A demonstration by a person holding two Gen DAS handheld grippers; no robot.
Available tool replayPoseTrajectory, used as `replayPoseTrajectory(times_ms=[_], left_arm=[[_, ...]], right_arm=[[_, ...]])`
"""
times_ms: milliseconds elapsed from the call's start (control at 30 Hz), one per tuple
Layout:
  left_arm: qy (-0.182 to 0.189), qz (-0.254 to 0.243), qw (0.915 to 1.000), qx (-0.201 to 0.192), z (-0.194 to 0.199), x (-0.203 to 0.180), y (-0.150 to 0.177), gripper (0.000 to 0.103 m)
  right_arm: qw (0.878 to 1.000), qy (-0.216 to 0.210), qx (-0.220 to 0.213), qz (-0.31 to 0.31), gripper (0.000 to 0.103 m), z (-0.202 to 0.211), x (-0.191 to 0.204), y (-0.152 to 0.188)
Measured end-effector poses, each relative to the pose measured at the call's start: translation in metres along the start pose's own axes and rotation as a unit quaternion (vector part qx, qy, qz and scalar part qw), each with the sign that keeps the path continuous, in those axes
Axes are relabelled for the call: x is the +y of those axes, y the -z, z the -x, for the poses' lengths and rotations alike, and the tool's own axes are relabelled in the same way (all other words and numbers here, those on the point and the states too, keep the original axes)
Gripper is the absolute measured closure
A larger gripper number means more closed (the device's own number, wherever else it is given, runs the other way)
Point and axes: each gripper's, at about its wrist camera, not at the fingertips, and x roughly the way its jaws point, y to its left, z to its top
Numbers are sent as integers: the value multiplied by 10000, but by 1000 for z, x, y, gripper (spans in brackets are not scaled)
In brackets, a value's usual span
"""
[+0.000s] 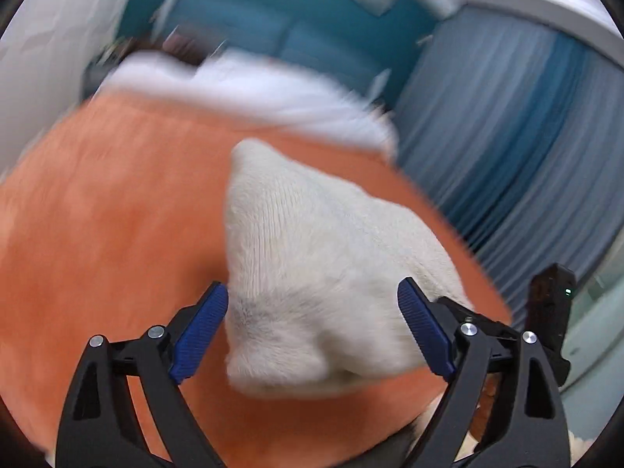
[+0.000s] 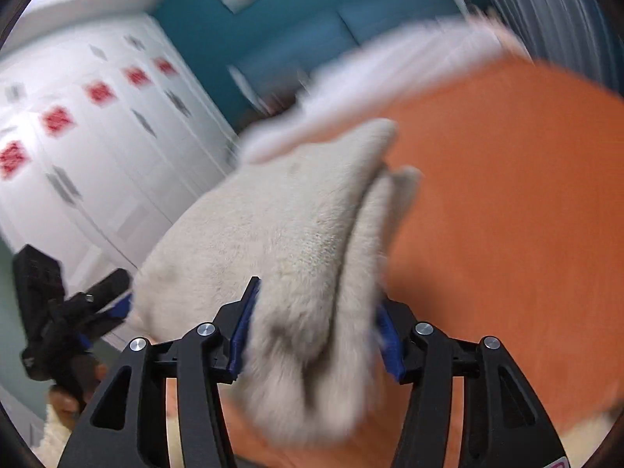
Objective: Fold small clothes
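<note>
A cream knitted garment (image 1: 312, 257) lies bunched on an orange bedspread (image 1: 109, 210). My left gripper (image 1: 312, 323) is open, its blue pads (image 1: 199, 335) on either side of the garment's near end without pinching it. In the right wrist view the same garment (image 2: 273, 226) is folded over itself and passes between my right gripper's (image 2: 316, 331) blue pads (image 2: 243, 331), which press on its near end. The left gripper (image 2: 97, 312) also shows there at the garment's left edge. Both views are motion-blurred.
A white pillow or sheet (image 1: 241, 89) lies at the far end of the bed. Blue-grey curtains (image 1: 507, 148) hang on the right, a teal wall (image 2: 280, 39) behind, and white wardrobe doors with red marks (image 2: 89, 124) stand on the left.
</note>
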Motion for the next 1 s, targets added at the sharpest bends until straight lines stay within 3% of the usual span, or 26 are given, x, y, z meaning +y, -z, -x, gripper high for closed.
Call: replayPoseTrajectory(times_ms=[33, 100, 167, 233, 333, 467, 567, 667, 700, 767, 800, 833, 900, 1000], left_arm=[[-212, 336, 9988, 294, -10, 27, 20, 18], [-296, 811, 9953, 446, -15, 57, 43, 18], [-186, 1264, 9911, 387, -9, 80, 55, 16], [-88, 1558, 9872, 317, -11, 93, 50, 13], [-84, 1550, 9874, 302, -24, 94, 37, 7], [-191, 1113, 9916, 637, -74, 81, 22, 6], [-182, 1176, 9860, 1171, -115, 89, 26, 6], [-89, 1576, 9756, 1525, -145, 103, 35, 7], [36, 1831, 9697, 1620, -152, 110, 38, 12], [400, 2215, 9613, 1589, -153, 117, 41, 30], [420, 2219, 9631, 1461, -148, 116, 39, 41], [498, 2113, 9668, 1348, -142, 113, 35, 47], [645, 1837, 9749, 1082, -124, 102, 24, 55], [849, 1649, 9813, 510, -92, 92, 7, 57]], right_arm=[[9995, 161, 250, -94, 48, -12, -10, 17], [9977, 251, 608, -171, 48, -24, -24, 46], [9973, 258, 670, -139, 33, -24, -27, 51], [9979, 191, 605, -141, 26, -27, -27, 40], [9979, 94, 574, -272, 17, -43, -28, 18], [9941, 284, 862, -593, 17, -88, -47, 1], [9858, 212, 1165, -1187, 17, -119, -68, 6], [9775, 17, 1430, -1550, 17, -143, -74, 16], [9764, -37, 1441, -1610, 20, -147, -74, 18], [9777, -94, 1412, -1552, 47, -151, -69, 15], [9796, 3, 1405, -1438, 54, -151, -62, 12], [9840, 26, 1333, -1184, 62, -147, -51, 4], [9922, -51, 1031, -704, 65, -134, -25, -13], [9976, -541, 404, -170, 66, -102, 12, -39]])
